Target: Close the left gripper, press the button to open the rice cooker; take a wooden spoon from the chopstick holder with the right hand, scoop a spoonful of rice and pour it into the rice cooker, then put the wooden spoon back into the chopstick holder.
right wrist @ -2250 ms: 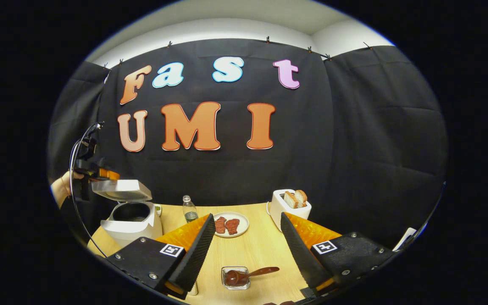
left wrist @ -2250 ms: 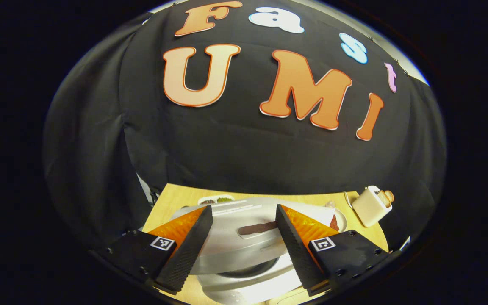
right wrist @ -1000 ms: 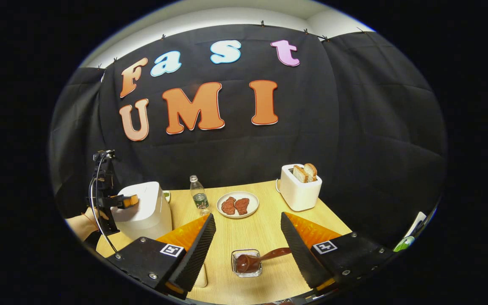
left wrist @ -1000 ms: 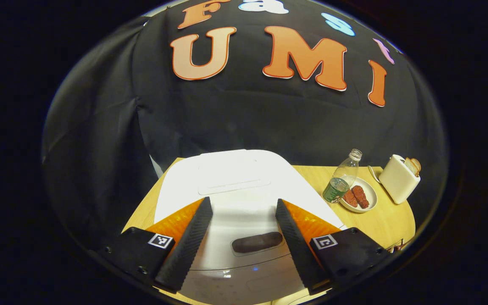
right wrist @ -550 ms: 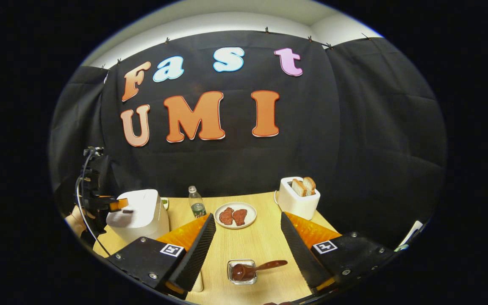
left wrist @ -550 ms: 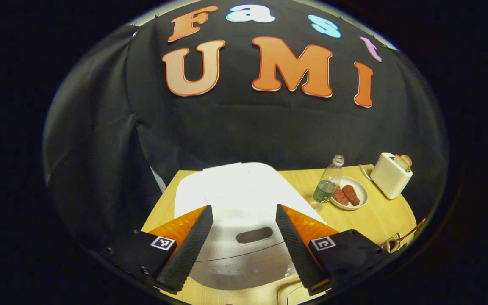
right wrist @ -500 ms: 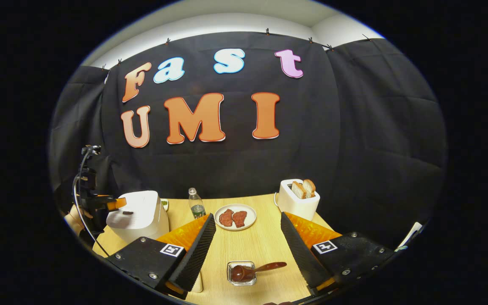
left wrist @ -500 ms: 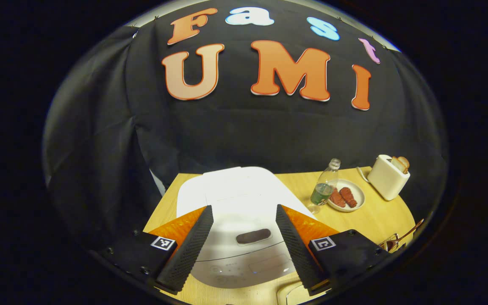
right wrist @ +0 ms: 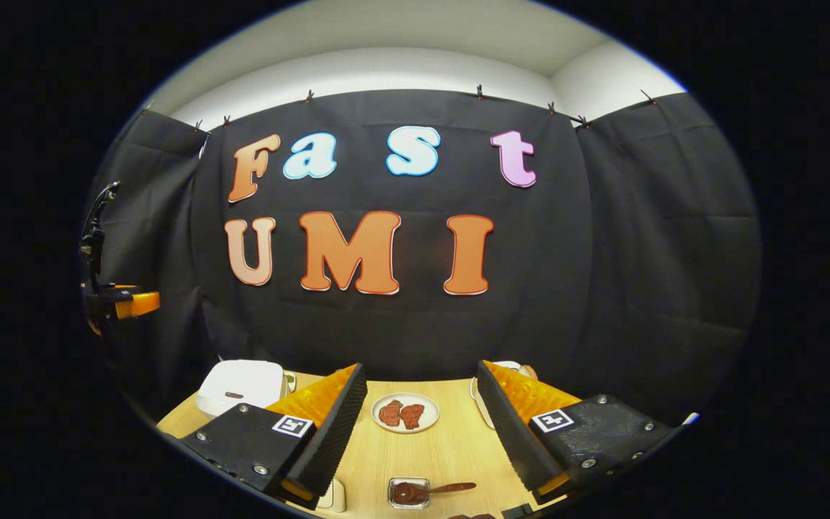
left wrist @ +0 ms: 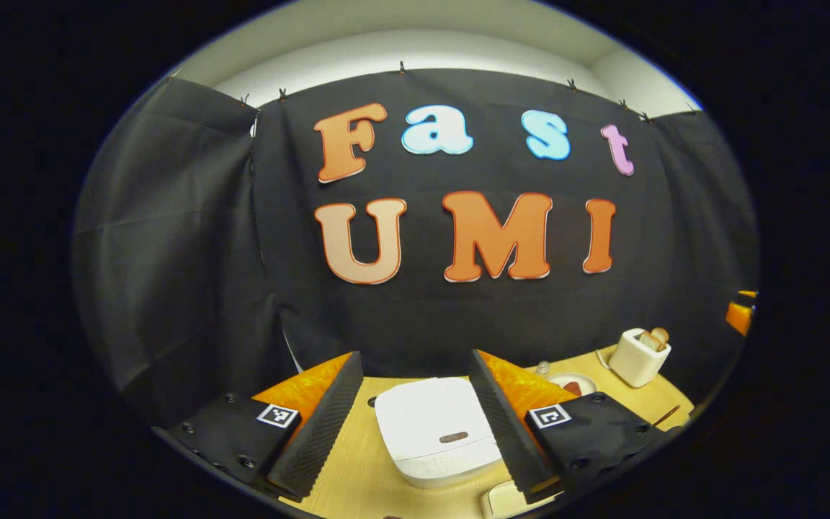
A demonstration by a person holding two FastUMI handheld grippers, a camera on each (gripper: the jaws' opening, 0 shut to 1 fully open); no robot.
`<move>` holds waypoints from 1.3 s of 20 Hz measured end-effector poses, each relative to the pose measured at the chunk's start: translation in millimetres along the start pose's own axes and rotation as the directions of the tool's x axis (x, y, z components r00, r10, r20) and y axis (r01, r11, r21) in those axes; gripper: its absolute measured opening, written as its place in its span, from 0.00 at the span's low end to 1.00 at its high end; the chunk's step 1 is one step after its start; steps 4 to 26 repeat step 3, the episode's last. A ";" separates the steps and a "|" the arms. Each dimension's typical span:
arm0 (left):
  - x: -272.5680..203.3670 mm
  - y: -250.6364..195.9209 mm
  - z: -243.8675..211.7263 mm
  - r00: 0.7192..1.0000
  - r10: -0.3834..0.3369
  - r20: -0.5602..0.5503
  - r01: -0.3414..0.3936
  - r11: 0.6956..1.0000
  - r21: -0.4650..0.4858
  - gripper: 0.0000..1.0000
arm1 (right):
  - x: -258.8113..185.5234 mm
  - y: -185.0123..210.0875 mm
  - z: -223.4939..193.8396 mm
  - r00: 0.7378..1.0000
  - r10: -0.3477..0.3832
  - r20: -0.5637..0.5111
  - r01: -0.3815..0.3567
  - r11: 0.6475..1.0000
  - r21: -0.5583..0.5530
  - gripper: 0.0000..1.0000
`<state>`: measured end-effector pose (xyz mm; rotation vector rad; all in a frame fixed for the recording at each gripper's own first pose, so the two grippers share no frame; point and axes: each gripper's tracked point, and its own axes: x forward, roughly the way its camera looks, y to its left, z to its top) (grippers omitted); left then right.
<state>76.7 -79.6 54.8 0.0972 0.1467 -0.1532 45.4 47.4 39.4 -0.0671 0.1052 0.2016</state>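
Closed rice cooker between parted left tool fingers (untouched)

the rice cooker, low in the middle of the left gripper view, looks like smooth white plastic with a soft sheen. the surface is pale, matt wood grain. the wooden spoon looks dark and glossy in its clear glassy dish.
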 end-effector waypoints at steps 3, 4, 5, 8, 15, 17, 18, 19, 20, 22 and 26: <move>-33.7 20.8 38.3 0.996 0.018 0.087 -0.015 0.999 -0.043 1.00 | -10.0 7.4 20.1 0.999 0.023 0.024 -0.022 1.000 -0.005 0.95; -33.7 20.8 38.3 0.996 0.018 0.087 -0.015 0.999 -0.043 1.00 | -10.0 7.4 20.1 0.999 0.023 0.024 -0.022 1.000 -0.005 0.95; -33.7 20.8 38.3 0.996 0.018 0.087 -0.015 0.999 -0.043 1.00 | -10.0 7.4 20.1 0.999 0.023 0.024 -0.022 1.000 -0.005 0.95; -33.7 20.8 38.3 0.996 0.018 0.087 -0.015 0.999 -0.043 1.00 | -10.0 7.4 20.1 0.999 0.023 0.024 -0.022 1.000 -0.005 0.95; -33.7 20.8 38.3 0.996 0.018 0.087 -0.015 0.999 -0.043 1.00 | -10.0 7.4 20.1 0.999 0.023 0.024 -0.022 1.000 -0.005 0.95; -33.7 20.8 38.3 0.996 0.018 0.087 -0.015 0.999 -0.043 1.00 | -10.0 7.4 20.1 0.999 0.023 0.024 -0.022 1.000 -0.005 0.95; -33.7 20.8 38.3 0.996 0.018 0.087 -0.015 0.999 -0.043 1.00 | -10.0 7.4 20.1 0.999 0.023 0.024 -0.022 1.000 -0.005 0.95; -33.7 20.8 38.3 0.996 0.018 0.087 -0.015 0.999 -0.043 1.00 | -10.0 7.4 20.1 0.999 0.023 0.024 -0.022 1.000 -0.005 0.95; -33.7 20.8 38.3 0.996 0.018 0.087 -0.015 0.999 -0.043 1.00 | -10.0 7.4 20.1 0.999 0.023 0.024 -0.022 1.000 -0.005 0.95; -33.7 20.8 38.3 0.996 0.018 0.087 -0.015 0.999 -0.043 1.00 | -10.0 7.4 20.1 0.999 0.023 0.024 -0.022 1.000 -0.005 0.95; -33.7 20.8 38.3 0.996 0.018 0.087 -0.015 0.999 -0.043 1.00 | -10.0 7.4 20.1 0.999 0.023 0.024 -0.022 1.000 -0.005 0.95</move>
